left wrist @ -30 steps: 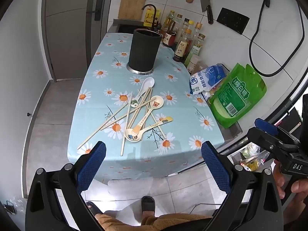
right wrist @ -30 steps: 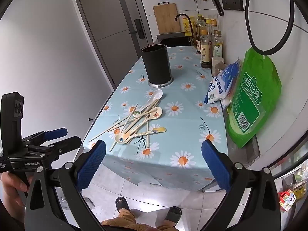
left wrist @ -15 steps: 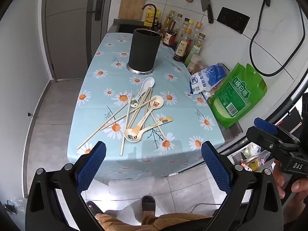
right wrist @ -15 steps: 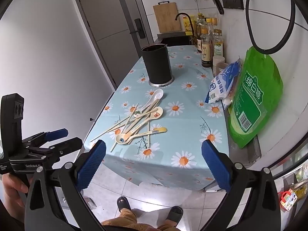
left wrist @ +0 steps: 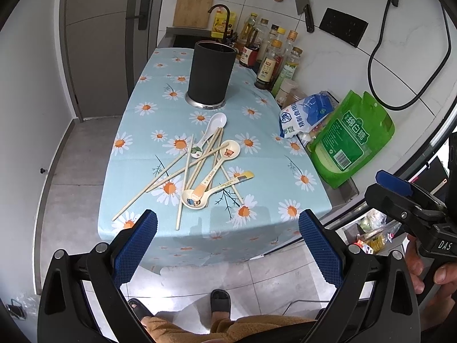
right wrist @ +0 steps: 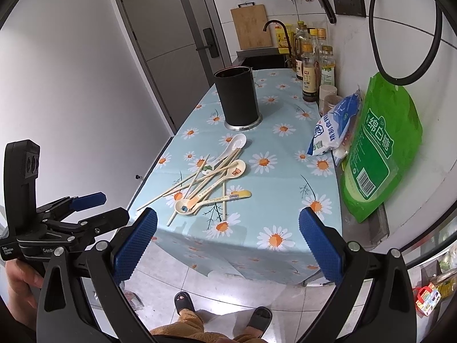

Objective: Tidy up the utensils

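Note:
A pile of wooden chopsticks (left wrist: 182,171) and three ceramic spoons (left wrist: 212,127) lies on the daisy tablecloth (left wrist: 137,131). It also shows in the right wrist view, chopsticks (right wrist: 197,183) and spoons (right wrist: 235,144). A black cylindrical utensil holder (left wrist: 211,73) stands upright behind the pile, also seen from the right (right wrist: 237,98). My left gripper (left wrist: 227,245) is open and empty, held off the table's near edge. My right gripper (right wrist: 227,244) is open and empty, also short of the table.
Sauce bottles (left wrist: 271,57) line the wall at the back right. A blue-white bag (left wrist: 307,114) and a green bag (left wrist: 351,140) lean at the table's right edge. A sink and cutting board (left wrist: 194,7) lie behind. Tiled floor and feet in sandals (right wrist: 182,300) below.
Both grippers have drifted very slightly; the view is almost unchanged. Nothing on the table has moved.

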`<action>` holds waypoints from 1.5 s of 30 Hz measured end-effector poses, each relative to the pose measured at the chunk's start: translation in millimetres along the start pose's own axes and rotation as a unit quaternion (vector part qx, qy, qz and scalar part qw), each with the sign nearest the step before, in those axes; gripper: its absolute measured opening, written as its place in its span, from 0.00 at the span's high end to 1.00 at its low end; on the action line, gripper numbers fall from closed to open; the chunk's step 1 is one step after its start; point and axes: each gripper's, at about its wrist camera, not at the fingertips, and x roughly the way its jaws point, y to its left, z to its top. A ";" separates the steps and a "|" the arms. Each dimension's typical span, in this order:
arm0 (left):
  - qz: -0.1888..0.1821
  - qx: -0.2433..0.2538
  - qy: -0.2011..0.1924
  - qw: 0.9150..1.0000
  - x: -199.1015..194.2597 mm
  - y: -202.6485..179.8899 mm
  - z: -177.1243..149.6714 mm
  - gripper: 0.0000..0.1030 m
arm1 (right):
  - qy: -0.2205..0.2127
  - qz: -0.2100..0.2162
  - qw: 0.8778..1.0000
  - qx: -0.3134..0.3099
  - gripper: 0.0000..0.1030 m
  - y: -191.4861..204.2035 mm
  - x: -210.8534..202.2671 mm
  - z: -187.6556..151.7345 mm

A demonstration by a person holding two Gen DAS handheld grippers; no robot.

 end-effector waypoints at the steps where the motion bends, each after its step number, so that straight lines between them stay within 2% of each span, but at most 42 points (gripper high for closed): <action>1: -0.002 -0.002 0.001 1.000 -0.2 -0.2 0.2 0.07 | 0.000 0.002 1.000 0.000 0.04 -1.0 0.3 0.4; 15: -0.002 0.012 0.003 1.000 -1.8 -8.0 -0.2 0.07 | 0.002 0.009 1.000 0.009 0.04 -4.1 -0.7 -0.8; 32: 0.001 0.005 0.004 1.000 -0.7 -20.7 -2.3 0.07 | 0.014 0.027 0.999 0.019 0.04 -22.1 -0.3 -5.4; 45: 0.021 -0.004 0.006 1.000 -6.2 -35.6 -1.5 0.07 | 0.031 0.053 0.998 0.026 0.04 -34.2 1.9 -3.1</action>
